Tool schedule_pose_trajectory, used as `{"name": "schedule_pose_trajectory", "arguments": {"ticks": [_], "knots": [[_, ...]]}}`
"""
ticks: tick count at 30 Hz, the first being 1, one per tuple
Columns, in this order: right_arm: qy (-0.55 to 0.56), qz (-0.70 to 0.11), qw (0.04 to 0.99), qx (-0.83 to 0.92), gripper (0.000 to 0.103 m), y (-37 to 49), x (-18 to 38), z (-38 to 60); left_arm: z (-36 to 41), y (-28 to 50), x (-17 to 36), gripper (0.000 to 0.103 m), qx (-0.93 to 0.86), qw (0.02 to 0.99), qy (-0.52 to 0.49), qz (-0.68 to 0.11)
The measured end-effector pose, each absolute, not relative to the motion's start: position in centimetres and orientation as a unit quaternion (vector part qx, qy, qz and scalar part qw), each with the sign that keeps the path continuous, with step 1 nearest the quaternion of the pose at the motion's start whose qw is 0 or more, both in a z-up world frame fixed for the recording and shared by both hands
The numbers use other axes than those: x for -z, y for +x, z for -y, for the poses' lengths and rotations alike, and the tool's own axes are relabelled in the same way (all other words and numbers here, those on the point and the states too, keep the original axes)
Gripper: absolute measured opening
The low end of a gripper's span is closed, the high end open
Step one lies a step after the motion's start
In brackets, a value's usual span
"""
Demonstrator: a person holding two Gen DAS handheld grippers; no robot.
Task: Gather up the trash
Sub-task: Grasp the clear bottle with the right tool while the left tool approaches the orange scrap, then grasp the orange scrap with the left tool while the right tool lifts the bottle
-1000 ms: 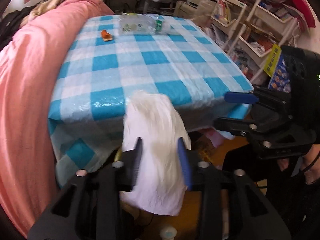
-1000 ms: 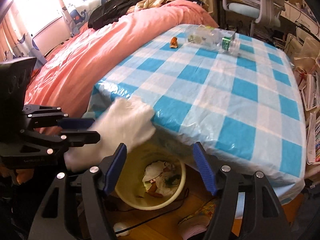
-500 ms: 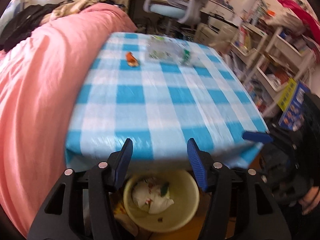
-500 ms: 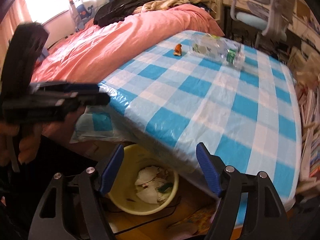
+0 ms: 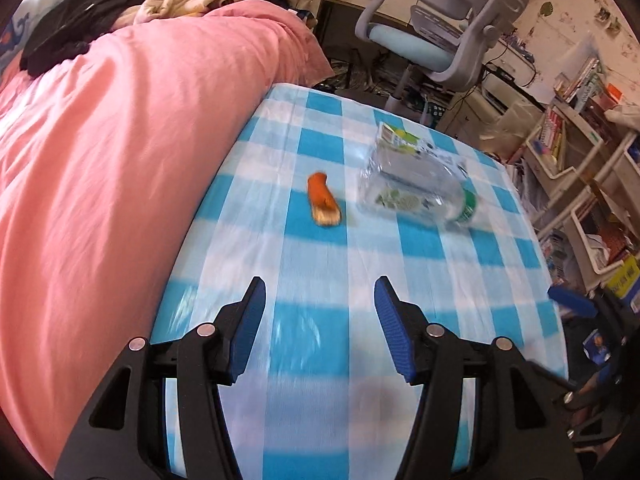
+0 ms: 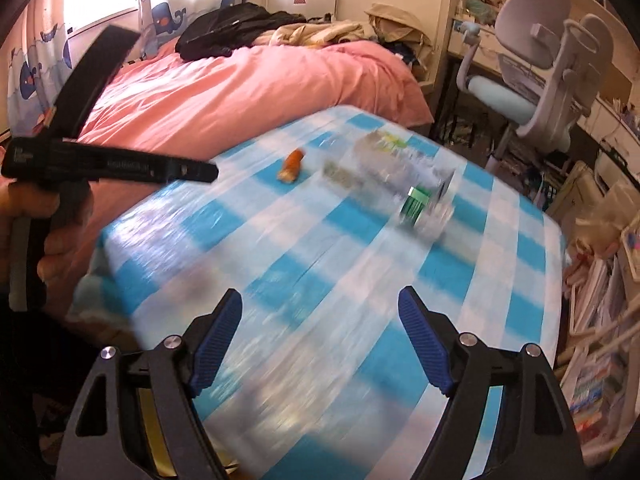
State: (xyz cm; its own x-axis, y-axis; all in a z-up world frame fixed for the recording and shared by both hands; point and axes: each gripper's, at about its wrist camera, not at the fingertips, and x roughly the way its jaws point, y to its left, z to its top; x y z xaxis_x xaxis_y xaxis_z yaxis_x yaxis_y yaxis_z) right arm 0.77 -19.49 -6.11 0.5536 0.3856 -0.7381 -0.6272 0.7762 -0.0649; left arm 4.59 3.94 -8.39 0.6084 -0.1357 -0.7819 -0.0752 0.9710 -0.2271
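Trash on the desk (image 5: 420,248) sits ahead of both my tools: an orange scrap (image 5: 323,200) and a crushed clear plastic bottle (image 5: 416,182) with a green cap, lying on its side on the blue-and-white checked cloth. From my left tool (image 5: 318,322), whose blue pads stand wide apart with nothing between them, the scrap is straight ahead and slightly left of centre, and the bottle is ahead to the right, near the scrap but not touching it. My right tool (image 6: 320,332) is likewise spread wide and empty; from it the orange scrap (image 6: 291,165) lies far ahead, a little left, and the bottle (image 6: 404,176) lies ahead, slightly right, though the view is smeared by motion blur. Off to the right tool's left I see the left tool (image 6: 108,166) side-on, gripped in a hand (image 6: 60,240). A pink bed (image 5: 120,152) borders the desk on the left tools' side, and a grey office chair (image 5: 448,36) stands beyond the desk's far edge. A sliver of yellow bin (image 6: 154,428) shows under the right tool's left finger.
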Motion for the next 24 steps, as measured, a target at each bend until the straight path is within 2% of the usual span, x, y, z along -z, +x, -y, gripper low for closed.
{"name": "schedule_pose_trajectory", "arguments": {"ticks": [11, 20, 24], "knots": [[-0.244, -0.364, 0.834, -0.335, 0.078, 11.7, 7.4, 13.7, -5.5, 11.9, 10.2, 0.054, -0.011, 0.882, -0.149, -0.447], [-0.257, -0.386, 0.8, -0.381, 0.083, 14.8, 8.9, 12.6, -5.1, 14.6, 11.4, 0.054, -0.004, 0.875, -0.142, -0.463], [-0.227, -0.422, 0.772, -0.418, 0.075, 12.8, 8.5, 14.1, -4.7, 15.3, 12.0, 0.054, 0.001, 0.872, -0.138, -0.47]]}}
